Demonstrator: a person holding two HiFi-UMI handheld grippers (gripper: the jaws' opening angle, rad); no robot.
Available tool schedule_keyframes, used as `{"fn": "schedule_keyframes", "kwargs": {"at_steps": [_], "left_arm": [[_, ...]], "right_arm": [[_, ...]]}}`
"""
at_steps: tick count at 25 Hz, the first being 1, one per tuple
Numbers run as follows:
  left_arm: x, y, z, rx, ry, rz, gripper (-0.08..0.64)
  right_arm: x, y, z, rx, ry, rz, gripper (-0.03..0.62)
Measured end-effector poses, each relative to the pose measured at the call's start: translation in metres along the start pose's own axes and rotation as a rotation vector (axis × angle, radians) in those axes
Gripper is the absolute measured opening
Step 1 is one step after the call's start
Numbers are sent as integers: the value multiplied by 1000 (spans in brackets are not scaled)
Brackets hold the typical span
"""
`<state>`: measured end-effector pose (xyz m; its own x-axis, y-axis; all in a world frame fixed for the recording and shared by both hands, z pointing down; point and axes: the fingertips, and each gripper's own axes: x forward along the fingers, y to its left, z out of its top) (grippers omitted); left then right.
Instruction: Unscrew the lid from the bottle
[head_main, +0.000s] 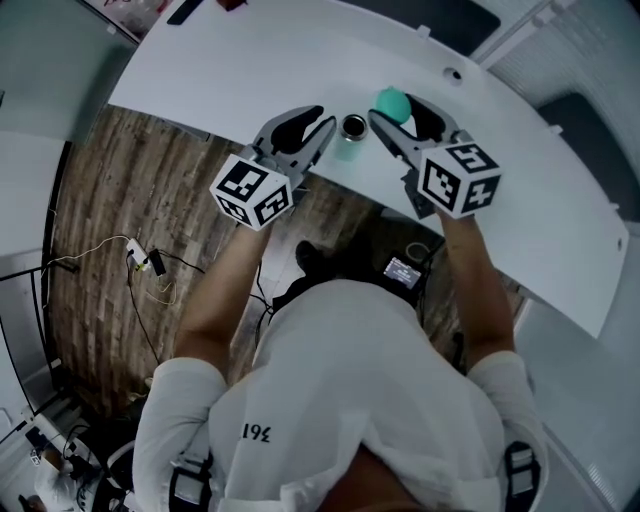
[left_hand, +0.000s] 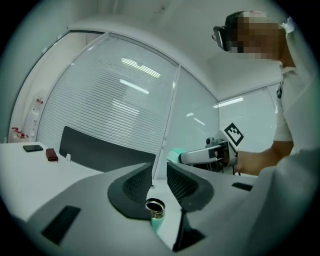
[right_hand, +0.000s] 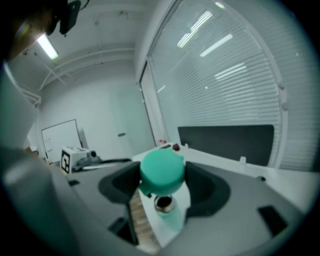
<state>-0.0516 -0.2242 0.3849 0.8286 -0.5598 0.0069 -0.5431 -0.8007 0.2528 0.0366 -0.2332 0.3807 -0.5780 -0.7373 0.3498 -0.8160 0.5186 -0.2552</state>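
A teal bottle (head_main: 352, 127) with a metal rim stands upright and open-mouthed on the white table (head_main: 250, 70), close to its near edge. My left gripper (head_main: 326, 118) is just left of the bottle. In the left gripper view its jaws (left_hand: 159, 172) stand a narrow gap apart with nothing between them, and the bottle (left_hand: 155, 207) shows below their tips. My right gripper (head_main: 393, 108) hovers to the right of the bottle, shut on the round teal lid (head_main: 392, 102). In the right gripper view the lid (right_hand: 161, 172) sits between the pads, above the bottle's mouth (right_hand: 164, 204).
The table's near edge drops to a wooden floor (head_main: 130, 200) with cables. A dark flat item (left_hand: 34, 148) and a small red-brown item (left_hand: 51, 154) lie far left on the table. A black panel (left_hand: 100, 150) stands behind it. A cable hole (head_main: 452, 73) is at the back right.
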Motion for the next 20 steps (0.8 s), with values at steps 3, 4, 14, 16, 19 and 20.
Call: {"fn": "schedule_keyframes", "kwargs": {"at_steps": [3, 4, 14, 16, 19, 20], "left_arm": [[-13, -1, 11, -49, -38, 10, 89], [-17, -2, 13, -55, -46, 11, 86], [-49, -19, 37, -114, -92, 13, 71], [-55, -24, 40, -129, -103, 6, 67], [-66, -32, 42, -158, -113, -3, 66], [-70, -33, 41, -167, -116, -4, 66]], "right_arm": [[-8, 6, 7, 33, -30, -5, 293], [-10, 8, 8, 39, -38, -7, 293], [-39, 27, 17, 92, -111, -18, 292], [-46, 31, 17, 113, -124, -15, 292], [-56, 38, 13, 149, -144, -6, 293], [-59, 40, 11, 157, -148, -6, 293]]}}
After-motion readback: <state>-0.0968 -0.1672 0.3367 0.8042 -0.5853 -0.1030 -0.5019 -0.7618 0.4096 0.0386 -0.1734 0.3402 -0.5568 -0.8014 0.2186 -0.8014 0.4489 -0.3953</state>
